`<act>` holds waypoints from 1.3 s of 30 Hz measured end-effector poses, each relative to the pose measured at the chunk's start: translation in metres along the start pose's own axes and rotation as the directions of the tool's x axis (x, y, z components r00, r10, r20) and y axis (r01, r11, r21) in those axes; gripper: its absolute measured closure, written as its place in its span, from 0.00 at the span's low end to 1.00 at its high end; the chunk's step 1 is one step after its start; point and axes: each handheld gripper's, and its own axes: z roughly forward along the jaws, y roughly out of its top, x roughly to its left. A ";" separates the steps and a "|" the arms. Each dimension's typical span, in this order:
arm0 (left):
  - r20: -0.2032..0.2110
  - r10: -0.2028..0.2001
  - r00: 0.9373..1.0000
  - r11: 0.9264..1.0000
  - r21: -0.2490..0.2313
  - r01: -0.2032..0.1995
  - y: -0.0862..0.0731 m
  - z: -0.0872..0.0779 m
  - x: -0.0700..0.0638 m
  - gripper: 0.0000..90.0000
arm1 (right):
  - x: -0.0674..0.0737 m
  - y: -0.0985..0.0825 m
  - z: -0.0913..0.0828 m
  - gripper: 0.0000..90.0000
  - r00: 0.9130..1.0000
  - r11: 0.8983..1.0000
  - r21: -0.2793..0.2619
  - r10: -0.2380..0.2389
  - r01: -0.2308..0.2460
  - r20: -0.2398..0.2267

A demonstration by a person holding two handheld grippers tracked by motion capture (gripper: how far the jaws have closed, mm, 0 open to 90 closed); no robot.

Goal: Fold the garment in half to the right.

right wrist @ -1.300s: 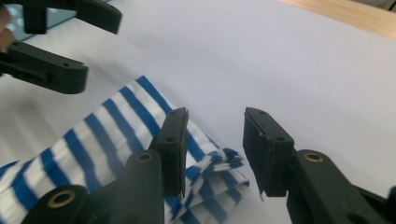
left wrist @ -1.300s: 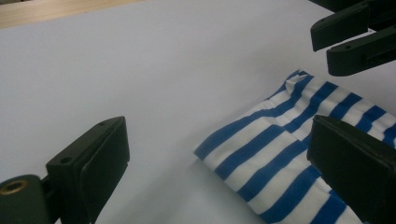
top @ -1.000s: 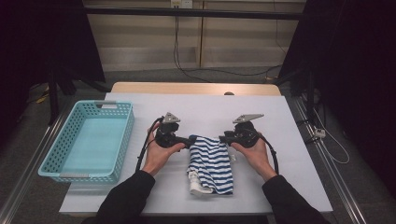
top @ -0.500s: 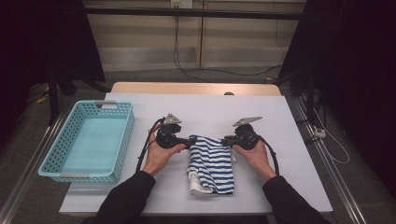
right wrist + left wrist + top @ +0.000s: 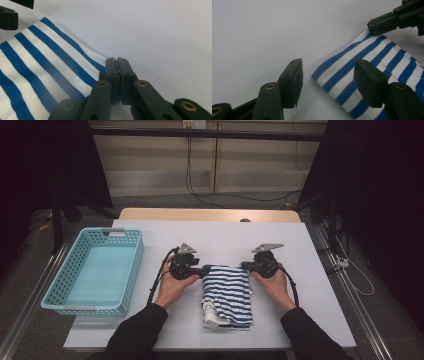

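A folded blue-and-white striped cloth [image 5: 227, 292] lies on the white table [image 5: 225, 235] in front of the person. My left gripper [image 5: 202, 270] is at its far left corner. In the left gripper view the jaws [image 5: 328, 80] straddle that cloth corner [image 5: 342, 72] without pressing on it; they have just been closing. My right gripper [image 5: 245, 266] is at the far right corner. Its jaws [image 5: 117, 72] have just closed and stand together, pinched on the cloth's corner [image 5: 75, 62]. The right gripper [image 5: 384, 23] also shows in the left gripper view, resting on the cloth's far edge.
A light blue plastic basket [image 5: 95, 270] stands on the left part of the table, with nothing in it. Bare white tabletop lies beyond and to the right of the cloth. Cables [image 5: 200, 185] hang at the wall behind the table.
Both hands and the cloth stay where they were; from above no move shows.
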 end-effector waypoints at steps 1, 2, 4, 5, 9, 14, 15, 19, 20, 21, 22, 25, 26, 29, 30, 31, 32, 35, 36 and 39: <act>-0.003 0.004 1.000 1.000 -0.001 -0.004 0.000 0.000 0.000 0.44 | -0.001 0.000 0.001 0.99 1.000 1.000 0.001 -0.007 0.007 0.000; -0.006 0.006 1.000 1.000 -0.005 -0.006 0.000 0.000 0.000 0.40 | 0.000 -0.001 0.002 0.99 1.000 1.000 -0.002 -0.004 0.004 -0.007; -0.017 0.019 1.000 1.000 -0.008 -0.019 0.001 -0.002 0.002 0.35 | 0.000 -0.001 0.002 0.98 1.000 1.000 0.005 -0.005 0.005 0.001; -0.023 0.019 1.000 1.000 -0.008 -0.019 0.001 -0.003 0.003 0.33 | -0.001 -0.001 0.002 0.98 1.000 1.000 0.007 -0.007 0.006 0.014; -0.017 0.040 0.999 0.999 -0.001 -0.040 0.002 -0.009 0.007 0.22 | -0.002 -0.002 0.001 0.96 1.000 1.000 -0.003 0.012 -0.012 -0.014; -0.020 0.042 0.999 0.999 -0.020 -0.043 0.003 -0.018 0.009 0.16 | -0.002 -0.001 -0.008 0.75 0.997 0.998 -0.057 0.035 -0.038 -0.063; -0.019 0.027 0.999 0.999 -0.043 -0.028 0.002 -0.018 0.009 0.15 | -0.001 -0.001 -0.010 0.72 0.997 0.996 -0.071 0.041 -0.046 -0.070; -0.010 0.013 1.000 0.998 -0.055 -0.013 0.001 -0.022 0.010 0.09 | 0.002 -0.002 -0.019 0.59 0.994 0.993 -0.110 0.039 -0.050 -0.099; -0.006 0.030 1.000 0.998 -0.050 -0.030 0.001 -0.024 0.011 0.09 | 0.004 -0.003 -0.023 0.56 0.993 0.992 -0.115 0.045 -0.058 -0.111; -0.005 0.041 0.999 0.998 -0.042 -0.041 0.001 -0.026 0.012 0.08 | 0.005 -0.003 -0.026 0.54 0.994 0.990 -0.132 0.035 -0.049 -0.107; 0.000 0.017 1.000 0.998 -0.059 -0.017 0.001 -0.027 0.010 0.08 | 0.006 -0.004 -0.029 0.52 0.994 0.988 -0.145 0.032 -0.047 -0.108; 0.004 0.019 1.000 0.998 -0.065 -0.019 0.002 -0.031 0.009 0.07 | 0.009 -0.008 -0.039 0.47 0.992 0.982 -0.182 0.029 -0.051 -0.121; 0.007 0.028 1.000 0.997 -0.069 -0.028 0.002 -0.033 0.009 0.06 | 0.010 -0.009 -0.041 0.46 0.992 0.982 -0.185 0.027 -0.050 -0.121; 0.022 0.024 0.999 0.997 -0.075 -0.022 0.002 -0.038 0.007 0.05 | 0.012 -0.013 -0.049 0.41 0.992 0.978 -0.201 0.027 -0.053 -0.127; 0.025 0.041 0.999 0.996 -0.081 -0.038 0.001 -0.040 0.006 0.05 | 0.013 -0.015 -0.052 0.41 0.991 0.977 -0.207 0.026 -0.053 -0.130; 0.029 0.037 0.999 0.995 -0.088 -0.034 0.000 -0.041 0.005 0.05 | 0.014 -0.017 -0.055 0.40 0.991 0.976 -0.212 0.023 -0.051 -0.129; 0.026 0.053 0.998 0.996 -0.078 -0.051 -0.002 -0.044 0.004 0.05 | 0.015 -0.018 -0.057 0.38 0.992 0.975 -0.215 0.024 -0.051 -0.127; 0.032 0.047 0.998 0.994 -0.096 -0.043 -0.005 -0.048 0.002 0.05 | 0.020 -0.024 -0.065 0.35 0.992 0.974 -0.224 0.013 -0.041 -0.123; 0.027 0.057 0.998 0.994 -0.091 -0.054 -0.006 -0.051 0.003 0.05 | 0.021 -0.025 -0.067 0.35 0.992 0.972 -0.229 0.013 -0.042 -0.127; 0.036 0.050 0.998 0.994 -0.101 -0.046 -0.010 -0.056 0.002 0.05 | 0.025 -0.031 -0.072 0.33 0.992 0.972 -0.234 0.000 -0.030 -0.126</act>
